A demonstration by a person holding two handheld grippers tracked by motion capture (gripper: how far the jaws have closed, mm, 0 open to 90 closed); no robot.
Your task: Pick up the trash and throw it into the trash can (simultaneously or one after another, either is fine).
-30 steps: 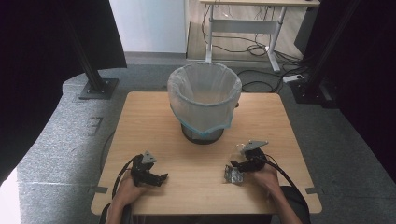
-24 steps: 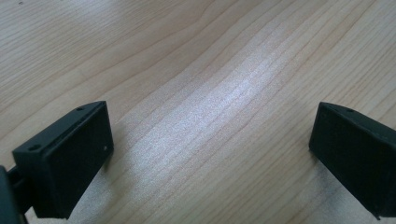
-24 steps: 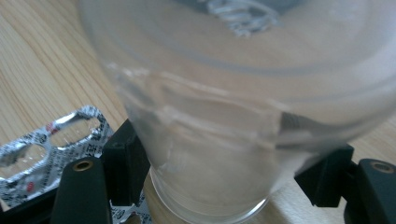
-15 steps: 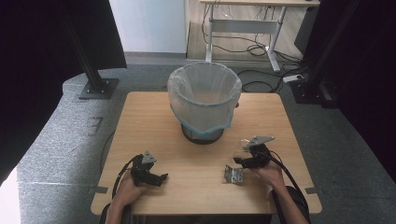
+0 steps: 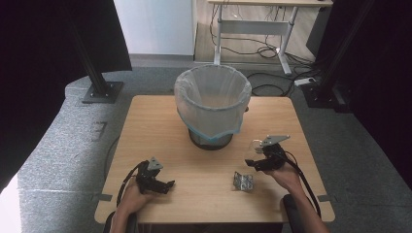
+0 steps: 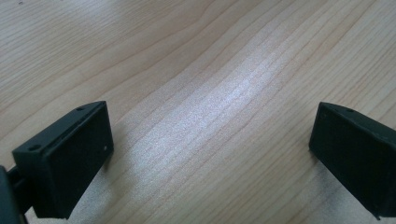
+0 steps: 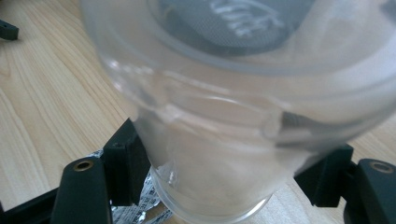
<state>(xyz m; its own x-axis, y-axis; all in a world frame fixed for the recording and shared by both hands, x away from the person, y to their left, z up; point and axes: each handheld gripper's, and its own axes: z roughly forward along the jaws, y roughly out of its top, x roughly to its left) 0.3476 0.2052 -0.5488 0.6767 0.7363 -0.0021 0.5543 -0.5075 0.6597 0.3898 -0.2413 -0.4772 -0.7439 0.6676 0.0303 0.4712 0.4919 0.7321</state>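
Pinching a clear plastic cup [image 7: 219, 116], the right gripper [image 5: 260, 154] hovers above the desk [image 5: 204, 170]. A foil wrapper [image 5: 243, 181] lies at its seven o'clock. The left gripper's [image 5: 163, 184] fingers [image 6: 70, 163] stand spread.

Colours only, for your check: table [image 5: 160, 121] is light wood with fine straight grain, paler glare streak mid-frame in the left gripper view. Your left gripper [image 5: 154, 180] is black, grey plate on top; jaw pads matte black. Your right gripper [image 5: 265, 158] is black too, pale grey plate. The cup [image 7: 224, 116] it clamps is clear plastic, colourless, with white script lettering on a grey patch at the top of the right gripper view. Foil packet [image 5: 243, 181] at lower centre: silver, crinkled, small dark print. Bin [image 5: 212, 141] is dark, liner [image 5: 194, 102] translucent white with a light blue hem. Floor [image 5: 63, 145] is speckled grey.
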